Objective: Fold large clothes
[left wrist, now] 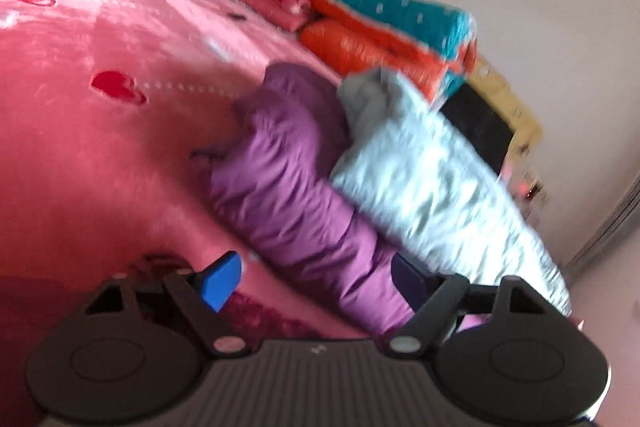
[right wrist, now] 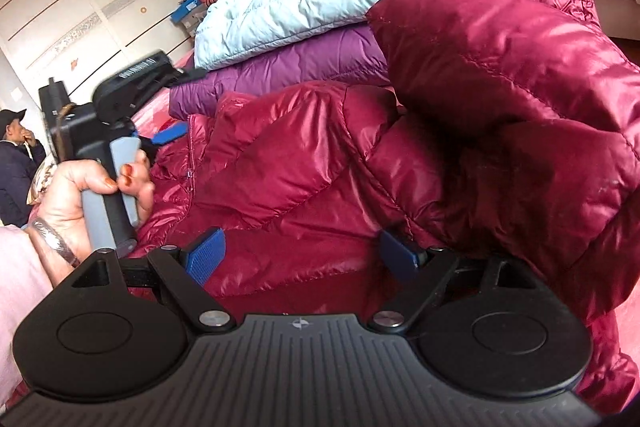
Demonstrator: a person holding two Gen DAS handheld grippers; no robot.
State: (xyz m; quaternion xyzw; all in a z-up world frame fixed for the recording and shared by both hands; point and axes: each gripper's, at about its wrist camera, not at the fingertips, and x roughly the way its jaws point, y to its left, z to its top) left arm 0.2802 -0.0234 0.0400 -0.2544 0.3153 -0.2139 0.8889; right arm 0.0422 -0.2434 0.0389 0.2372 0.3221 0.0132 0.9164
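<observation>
Right gripper [right wrist: 302,253]: jaws spread wide, nothing between them, hovering just above the crimson down jacket [right wrist: 460,99]. Its blue pads [right wrist: 204,255] sit either side of a flat quilted panel. The jacket lies rumpled on the pink bed cover [left wrist: 100,131], one puffy section, sleeve or side I cannot tell which, doubled over the body on the right.

Left gripper [left wrist: 316,281]: also spread and empty, seen in the right view held by the left hand [right wrist: 92,195] at the jacket's left edge. Its own view is motion-blurred and looks out over the bed.

Beyond: a purple down garment [left wrist: 288,179] touching the crimson one, a pale blue quilted garment [left wrist: 432,179] lying on top of it. Folded bedding, teal and orange [left wrist: 392,27], stacked near the wall.

Step, as I read it: early in folding the crimson jacket, between grasps. Next move likely calls for closing each gripper on an edge or hem and drawing the fabric flat before folding. Slick shell may slip from a shallow pinch.
</observation>
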